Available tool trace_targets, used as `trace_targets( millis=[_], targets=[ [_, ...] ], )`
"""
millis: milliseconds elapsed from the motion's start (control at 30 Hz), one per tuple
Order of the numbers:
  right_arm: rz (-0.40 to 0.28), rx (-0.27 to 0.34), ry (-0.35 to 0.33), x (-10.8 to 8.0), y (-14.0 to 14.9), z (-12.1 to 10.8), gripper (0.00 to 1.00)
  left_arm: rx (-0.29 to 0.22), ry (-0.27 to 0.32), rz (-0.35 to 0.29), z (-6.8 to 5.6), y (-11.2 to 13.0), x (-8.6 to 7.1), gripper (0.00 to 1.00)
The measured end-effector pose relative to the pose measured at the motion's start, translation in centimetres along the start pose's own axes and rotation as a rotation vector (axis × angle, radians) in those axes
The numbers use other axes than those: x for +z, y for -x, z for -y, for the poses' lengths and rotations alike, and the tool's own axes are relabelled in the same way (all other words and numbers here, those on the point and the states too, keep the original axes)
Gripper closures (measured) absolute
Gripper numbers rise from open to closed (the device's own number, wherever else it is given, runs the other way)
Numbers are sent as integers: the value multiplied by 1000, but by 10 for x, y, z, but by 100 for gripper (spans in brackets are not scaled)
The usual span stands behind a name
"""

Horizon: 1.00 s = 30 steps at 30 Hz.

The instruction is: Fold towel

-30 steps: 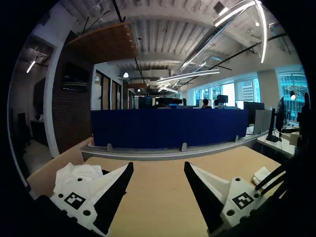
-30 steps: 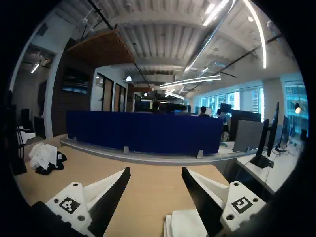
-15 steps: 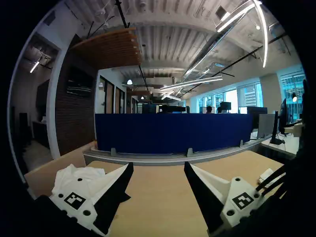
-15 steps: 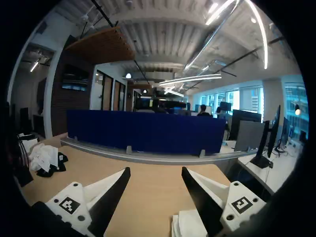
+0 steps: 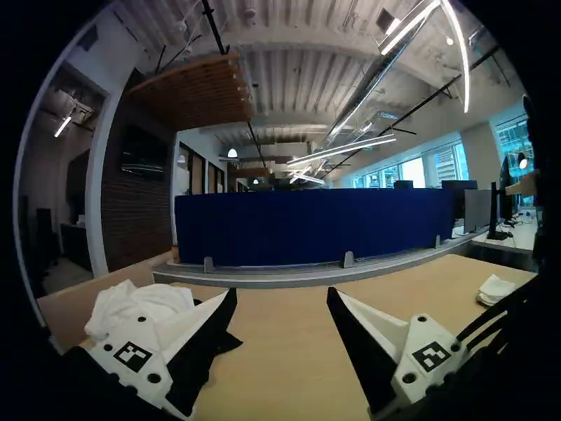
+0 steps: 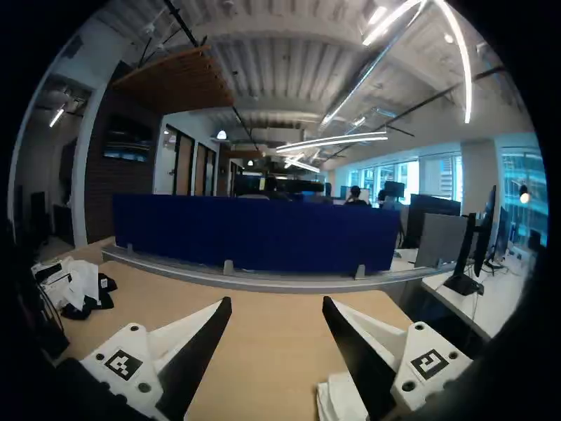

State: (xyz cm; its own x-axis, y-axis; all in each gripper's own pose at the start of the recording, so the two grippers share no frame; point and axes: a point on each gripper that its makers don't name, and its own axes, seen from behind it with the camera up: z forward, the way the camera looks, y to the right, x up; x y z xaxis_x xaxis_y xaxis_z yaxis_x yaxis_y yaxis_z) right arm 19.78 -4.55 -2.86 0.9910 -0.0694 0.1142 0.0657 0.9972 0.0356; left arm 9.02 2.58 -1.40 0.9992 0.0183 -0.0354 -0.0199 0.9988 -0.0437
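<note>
Held wide open over the bench [image 5: 280, 372], nothing gripped: left tool [image 5: 280, 290], right tool [image 6: 276, 299]. A crumpled white towel [image 5: 137, 305] is seen lying near the left tool.

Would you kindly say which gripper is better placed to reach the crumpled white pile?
Left, probably: the crumpled pile lies close by a finger of the left gripper; it sits far from the right gripper.

Bright ceiling light strips [image 5: 428, 21], daylit windows [image 6: 522, 189], sharp focus, strong fisheye bending at edges
</note>
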Motion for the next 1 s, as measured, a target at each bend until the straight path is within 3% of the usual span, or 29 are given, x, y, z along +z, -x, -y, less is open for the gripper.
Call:
trace_targets(
  millis=[500,1000],
  targets=[
    [-10,-32,-15,17,30,17,0,6,-20,18,3,87,1,5],
    [-17,-45,-30,21,32,24,0,10,-28,26,-2,105,3,5]
  ],
)
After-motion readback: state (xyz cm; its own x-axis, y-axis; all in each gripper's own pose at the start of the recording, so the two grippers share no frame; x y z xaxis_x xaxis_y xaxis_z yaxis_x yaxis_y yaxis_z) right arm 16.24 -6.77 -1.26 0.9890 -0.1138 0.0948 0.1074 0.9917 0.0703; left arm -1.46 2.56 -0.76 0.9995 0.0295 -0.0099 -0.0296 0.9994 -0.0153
